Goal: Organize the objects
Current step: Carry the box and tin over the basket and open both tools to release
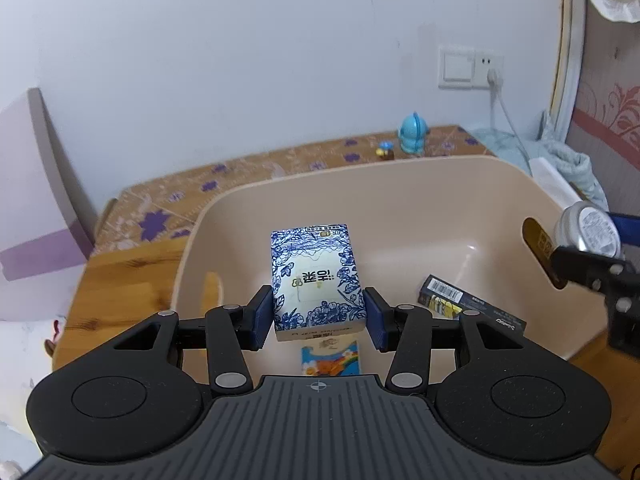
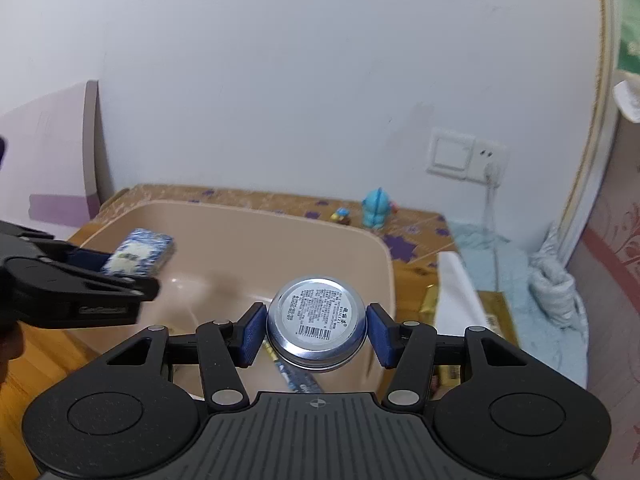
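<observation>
Left gripper [image 1: 319,312]: clamps blue-and-white floral carton [image 1: 316,276] above beige plastic basin [image 1: 400,184]; lower before releasing. Right gripper [image 2: 316,330]: grips round silver tin [image 2: 316,322].

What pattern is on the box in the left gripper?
Blue floral print on white, clearest in the left wrist view on the box held by the left gripper.

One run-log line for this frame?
left gripper: holds blue-white box over basin | right gripper: holds round tin over basin
</observation>
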The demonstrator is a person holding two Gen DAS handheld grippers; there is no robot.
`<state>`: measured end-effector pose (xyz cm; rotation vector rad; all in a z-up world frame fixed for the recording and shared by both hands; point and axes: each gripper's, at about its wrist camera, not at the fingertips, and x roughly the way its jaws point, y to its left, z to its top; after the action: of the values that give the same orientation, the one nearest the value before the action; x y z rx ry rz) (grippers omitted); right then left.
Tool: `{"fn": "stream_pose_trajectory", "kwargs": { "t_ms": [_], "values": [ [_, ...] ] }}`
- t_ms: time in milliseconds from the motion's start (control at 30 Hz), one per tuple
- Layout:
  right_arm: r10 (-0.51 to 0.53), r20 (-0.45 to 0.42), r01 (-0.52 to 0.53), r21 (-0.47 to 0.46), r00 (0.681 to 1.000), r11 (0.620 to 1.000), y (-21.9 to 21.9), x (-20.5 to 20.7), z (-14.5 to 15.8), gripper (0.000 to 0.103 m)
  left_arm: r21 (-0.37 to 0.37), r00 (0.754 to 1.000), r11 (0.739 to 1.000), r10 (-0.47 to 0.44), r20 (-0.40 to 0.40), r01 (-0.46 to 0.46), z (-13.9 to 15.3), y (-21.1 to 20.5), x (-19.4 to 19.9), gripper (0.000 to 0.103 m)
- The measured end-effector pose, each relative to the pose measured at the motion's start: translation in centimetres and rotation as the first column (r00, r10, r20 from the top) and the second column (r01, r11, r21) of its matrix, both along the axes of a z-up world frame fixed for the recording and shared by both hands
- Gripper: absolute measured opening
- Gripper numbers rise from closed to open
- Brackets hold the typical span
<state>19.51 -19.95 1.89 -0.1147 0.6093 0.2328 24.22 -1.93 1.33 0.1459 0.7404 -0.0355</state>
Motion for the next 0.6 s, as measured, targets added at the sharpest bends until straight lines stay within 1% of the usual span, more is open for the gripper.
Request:
{"fn": "stream_pose_trajectory", "kwargs": {
  "t_ms": [67,133,200,233,333,400,467,600],
  "values": [
    [0.012,-0.021,-0.012,-0.001,1.0,1.0,0.3,0.5,-0.3,0.052,-0.001,1.0,1.0,0.002,-0.029,-0.002,-0.7,-0.1,1.1,0.049],
    [0.024,-0.041,-0.024,0.005,0.999,1.0,0.6,0.9,-0.6,0.052,-0.018,0.997,1.0,0.021,-0.08,-0.022,-1.5,0.0,2.3,0.049],
    [0.043,-0.055,-0.043,0.004,0.998,0.999,1.0,1.3,-0.8,0.052,-0.042,0.991,0.999,0.021,-0.131,-0.027,-2.3,0.2,3.3,0.049],
    [0.047,-0.06,-0.047,0.0,0.997,0.999,1.1,1.4,-0.9,0.052,-0.042,0.989,0.999,0.023,-0.148,-0.029,-2.6,0.2,3.6,0.049],
    [0.051,-0.086,-0.053,-0.01,0.995,0.999,1.4,2.3,-1.5,0.052,-0.02,0.985,0.999,0.025,-0.17,-0.029,-3.5,0.1,4.2,0.049],
    [0.056,-0.11,-0.058,-0.014,0.992,0.998,1.4,2.9,-1.9,0.052,-0.025,0.981,0.999,0.022,-0.191,-0.027,-3.9,0.2,4.4,0.049],
    [0.058,-0.131,-0.061,-0.021,0.99,0.998,1.5,3.3,-2.3,0.052,-0.031,0.98,0.999,0.017,-0.197,-0.023,-3.9,0.2,4.5,0.049],
    [0.063,-0.17,-0.07,-0.038,0.983,0.997,1.7,4.2,-3.0,0.052,-0.015,0.978,1.0,0.007,-0.207,-0.011,-4.0,0.0,4.5,0.049]
  ]
}}
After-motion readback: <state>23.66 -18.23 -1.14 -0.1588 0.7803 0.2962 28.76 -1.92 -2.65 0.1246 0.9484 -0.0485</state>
